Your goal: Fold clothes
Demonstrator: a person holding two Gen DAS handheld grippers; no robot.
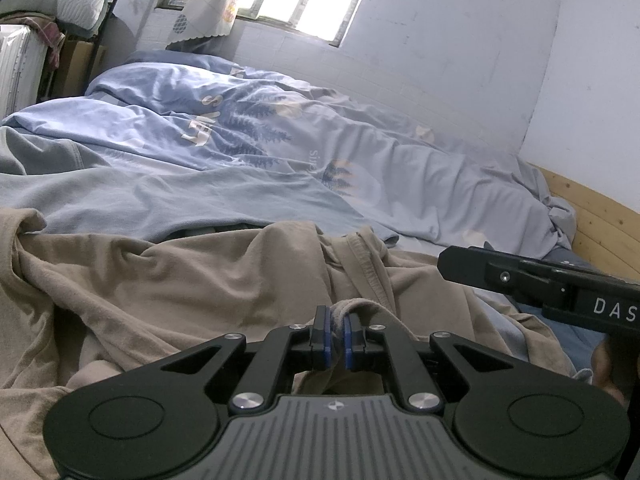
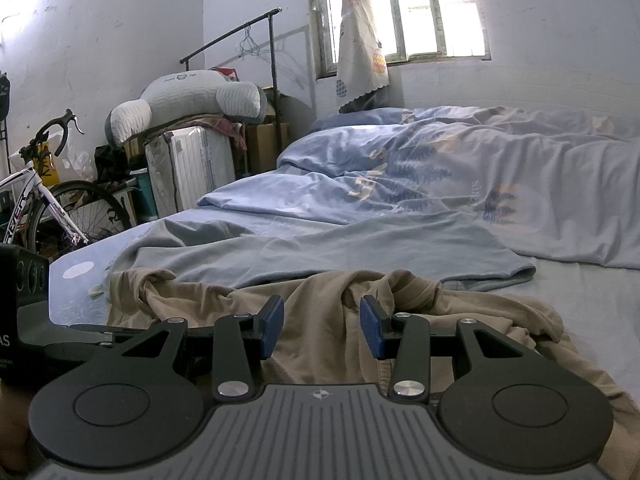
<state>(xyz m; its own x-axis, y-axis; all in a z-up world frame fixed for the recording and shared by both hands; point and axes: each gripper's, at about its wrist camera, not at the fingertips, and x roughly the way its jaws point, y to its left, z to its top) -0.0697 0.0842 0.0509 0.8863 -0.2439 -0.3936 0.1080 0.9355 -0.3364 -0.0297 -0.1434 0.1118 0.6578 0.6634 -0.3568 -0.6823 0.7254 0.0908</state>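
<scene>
A crumpled beige garment (image 1: 180, 280) lies across the near part of the bed. My left gripper (image 1: 336, 316) is shut on a rolled hem of it, and the cloth bulges out above the blue pads. In the right wrist view the same beige garment (image 2: 460, 304) spreads under my right gripper (image 2: 322, 320). That gripper is open, its blue pads apart above the cloth and pressing on nothing. One black finger of the right gripper (image 1: 472, 266) reaches in from the right. A grey-blue garment (image 2: 320, 252) lies flat just beyond the beige one, and it also shows in the left wrist view (image 1: 140, 200).
A blue printed duvet (image 2: 460, 168) covers the far half of the bed. The wooden bed frame (image 1: 600, 216) runs along the right wall. Left of the bed stand a white suitcase (image 2: 188, 168) with a pillow on top, a clothes rack (image 2: 272, 60) and a bicycle (image 2: 48, 200).
</scene>
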